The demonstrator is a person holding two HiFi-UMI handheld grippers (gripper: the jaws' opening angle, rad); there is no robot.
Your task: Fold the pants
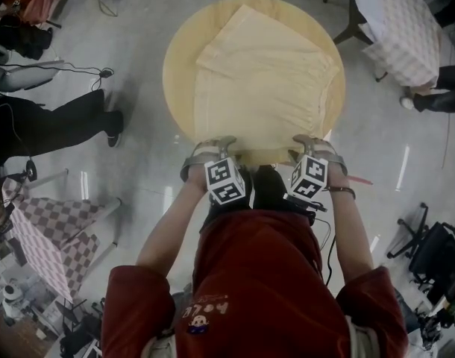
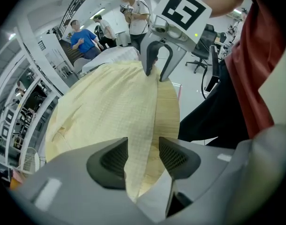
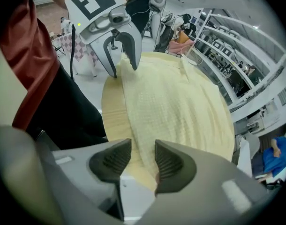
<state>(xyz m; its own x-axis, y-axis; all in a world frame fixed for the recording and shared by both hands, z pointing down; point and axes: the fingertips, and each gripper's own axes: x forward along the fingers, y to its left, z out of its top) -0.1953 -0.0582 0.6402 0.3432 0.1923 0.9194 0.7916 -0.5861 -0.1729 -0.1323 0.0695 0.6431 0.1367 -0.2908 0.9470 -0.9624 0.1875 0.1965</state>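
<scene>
Pale yellow pants (image 1: 265,80) lie folded on a round wooden table (image 1: 175,66), with their near edge at the table's front rim. My left gripper (image 1: 212,146) and right gripper (image 1: 311,144) point steeply down at that near edge, one at each front corner. In the left gripper view the pants (image 2: 110,111) run between the jaws of my left gripper (image 2: 143,156), whose pads stand apart and do not press on the cloth. In the right gripper view the jaws of my right gripper (image 3: 143,159) also stand apart over the pants' edge (image 3: 176,107).
A person's dark legs (image 1: 56,121) stand on the floor to the left. A checkered table (image 1: 48,233) is at the lower left and another (image 1: 403,21) at the upper right. An office chair (image 1: 432,248) stands at the right. Cables lie on the floor.
</scene>
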